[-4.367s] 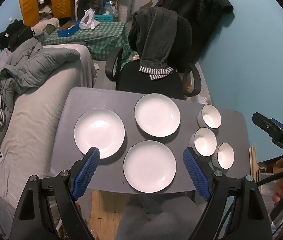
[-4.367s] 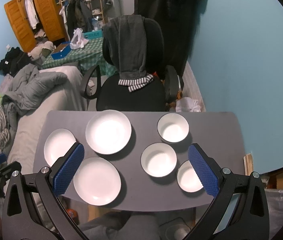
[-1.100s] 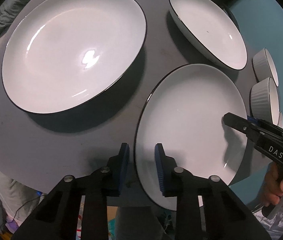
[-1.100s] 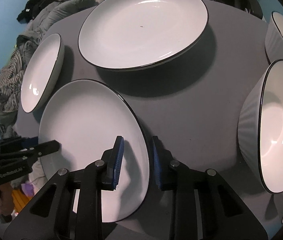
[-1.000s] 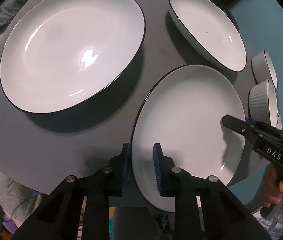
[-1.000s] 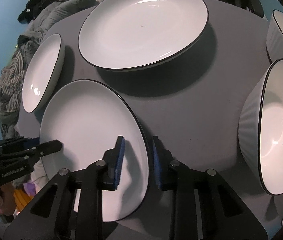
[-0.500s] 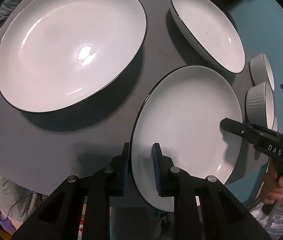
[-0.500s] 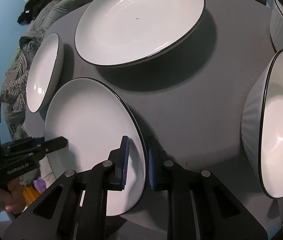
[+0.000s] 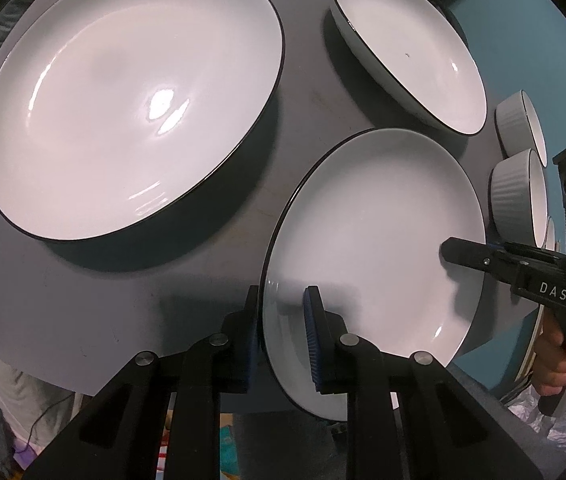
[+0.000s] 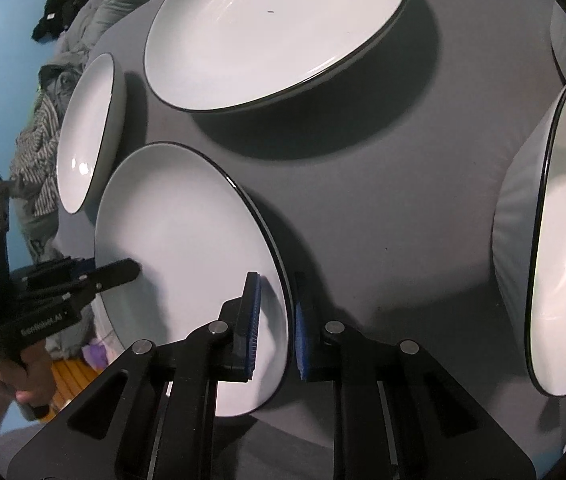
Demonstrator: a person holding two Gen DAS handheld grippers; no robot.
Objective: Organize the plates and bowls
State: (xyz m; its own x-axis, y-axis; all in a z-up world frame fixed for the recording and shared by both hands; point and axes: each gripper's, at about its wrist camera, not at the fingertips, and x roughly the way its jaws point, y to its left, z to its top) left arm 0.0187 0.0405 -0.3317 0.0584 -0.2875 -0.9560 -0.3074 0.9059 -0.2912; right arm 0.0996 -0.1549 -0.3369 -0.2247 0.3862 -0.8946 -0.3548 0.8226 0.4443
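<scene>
I have both tools on the same white, dark-rimmed plate point(image 9: 375, 240), the one nearest me on the grey desk point(image 9: 83, 300). My left hand-held gripper point(image 9: 283, 332) is narrowed onto its near-left rim — one blue pad lies on the plate's upper face, the other is tucked under the edge, and both seem to press the rim. My right hand-held gripper point(image 10: 275, 320) pinches the opposite rim the same way, one pad inside the dish and one outside it. In the left view the right tool's black finger reaches across the plate's far side; in the right view the left tool's finger does the same.

The held plate has nothing in it; only soft reflections show on its glaze. Whether it has left the desk I cannot tell.

Taking that plate as the landmark: a second plate point(image 9: 131, 96) sits just beyond it to the left, bare but for a bright glint of light. A third plate point(image 9: 407, 48) sits beyond it to the right, holding only one tiny dark speck. Further right of the held plate stand ribbed white bowls — the closest one point(image 10: 555, 240) looms large in the right view, its white inside showing nothing but a highlight.
</scene>
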